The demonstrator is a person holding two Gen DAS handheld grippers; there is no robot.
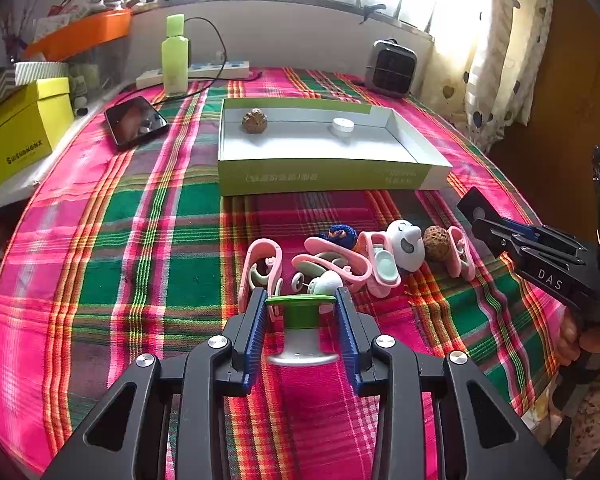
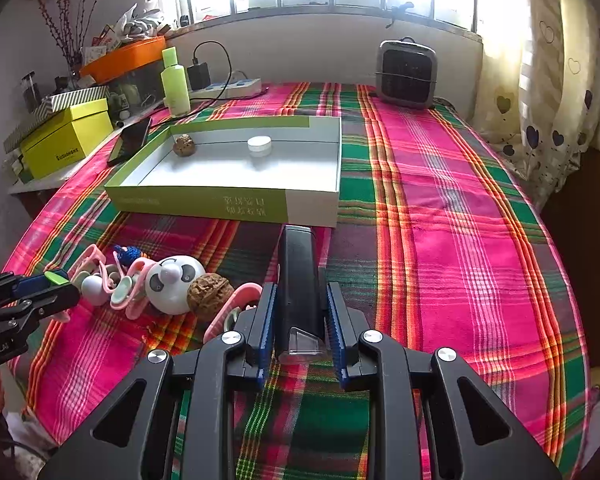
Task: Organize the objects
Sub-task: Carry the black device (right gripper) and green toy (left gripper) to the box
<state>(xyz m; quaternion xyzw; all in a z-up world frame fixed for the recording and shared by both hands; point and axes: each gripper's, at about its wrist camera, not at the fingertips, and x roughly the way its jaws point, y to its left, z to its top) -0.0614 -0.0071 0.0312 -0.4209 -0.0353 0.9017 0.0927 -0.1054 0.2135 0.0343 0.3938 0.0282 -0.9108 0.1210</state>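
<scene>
My left gripper (image 1: 301,300) is shut on a green and white spool-shaped object (image 1: 301,326), just above the plaid cloth. My right gripper (image 2: 301,296) is shut on a tall black device (image 2: 298,280); it also shows in the left wrist view (image 1: 476,210). A pile lies ahead of the left gripper: pink clips (image 1: 332,264), a panda toy (image 1: 406,244), a walnut (image 1: 436,244) and a blue knitted item (image 1: 342,234). The open green and white box (image 1: 324,178) holds a walnut (image 1: 255,120) and a white round cap (image 1: 343,125).
A phone (image 1: 134,120) lies left of the box. A green bottle (image 1: 175,56), a power strip (image 1: 204,72) and a small heater (image 1: 392,66) stand at the back. A yellow box (image 1: 20,128) and orange tray (image 1: 80,34) sit on the left shelf.
</scene>
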